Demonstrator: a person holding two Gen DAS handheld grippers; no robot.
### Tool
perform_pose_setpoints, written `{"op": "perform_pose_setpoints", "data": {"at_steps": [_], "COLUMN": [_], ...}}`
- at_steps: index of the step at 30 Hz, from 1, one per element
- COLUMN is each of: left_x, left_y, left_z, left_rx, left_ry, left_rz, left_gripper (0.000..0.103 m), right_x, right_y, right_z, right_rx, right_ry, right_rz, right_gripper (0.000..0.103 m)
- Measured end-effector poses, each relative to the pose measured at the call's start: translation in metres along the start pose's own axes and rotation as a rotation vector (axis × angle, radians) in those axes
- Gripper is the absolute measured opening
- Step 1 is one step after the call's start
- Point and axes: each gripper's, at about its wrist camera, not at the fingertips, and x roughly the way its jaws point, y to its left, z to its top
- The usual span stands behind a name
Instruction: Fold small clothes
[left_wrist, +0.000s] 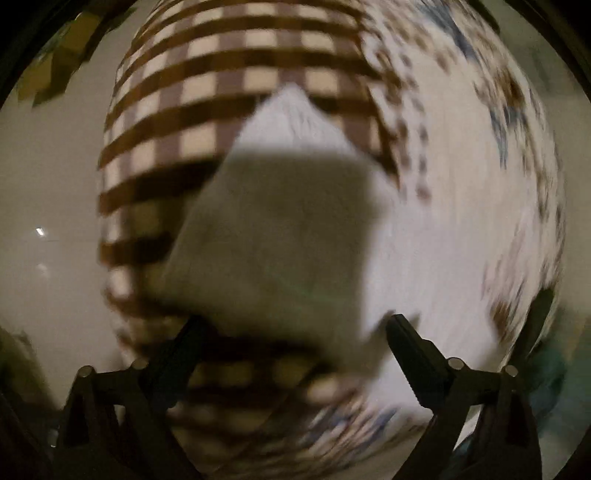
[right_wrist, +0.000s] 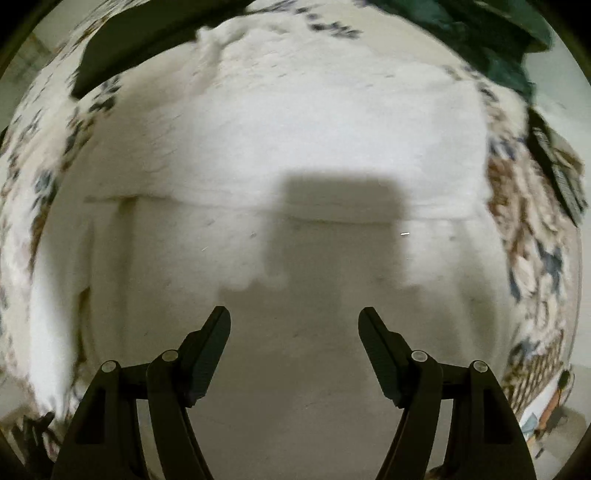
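Note:
A white fleecy garment (right_wrist: 295, 140) lies spread flat and fills most of the right wrist view. A seam or fold line crosses it at mid height. My right gripper (right_wrist: 294, 325) is open just above it, with nothing between its fingers. In the blurred left wrist view a white corner of cloth (left_wrist: 280, 206) stands up in front of the camera, over a brown and cream checked cloth (left_wrist: 229, 85). My left gripper (left_wrist: 295, 328) is open with its fingers on either side of the cloth's lower edge, not closed on it.
A patterned white, blue and brown bedcover (right_wrist: 532, 221) lies under the garment and also shows in the left wrist view (left_wrist: 480, 147). A dark green cloth (right_wrist: 480, 33) lies at the far right. A black flat object (right_wrist: 140, 51) lies at the far left. A dark remote-like object (right_wrist: 557, 170) sits at the right edge.

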Motion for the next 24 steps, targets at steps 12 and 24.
{"op": "perform_pose_setpoints", "data": {"at_steps": [12, 24], "left_x": [-0.059, -0.141], "left_y": [-0.056, -0.195], "left_z": [-0.011, -0.143], "left_rx": [0.223, 0.747], "left_ry": [-0.291, -0.619], "left_rz": [0.127, 0.155], "left_gripper": [0.007, 0.006], "right_x": [0.028, 0.030], "right_y": [0.033, -0.020], "right_z": [0.048, 0.088], "right_rx": [-0.113, -0.058], "right_ry": [-0.087, -0.042], "right_rz": [-0.159, 0.028], "right_gripper": [0.093, 0.093]}}
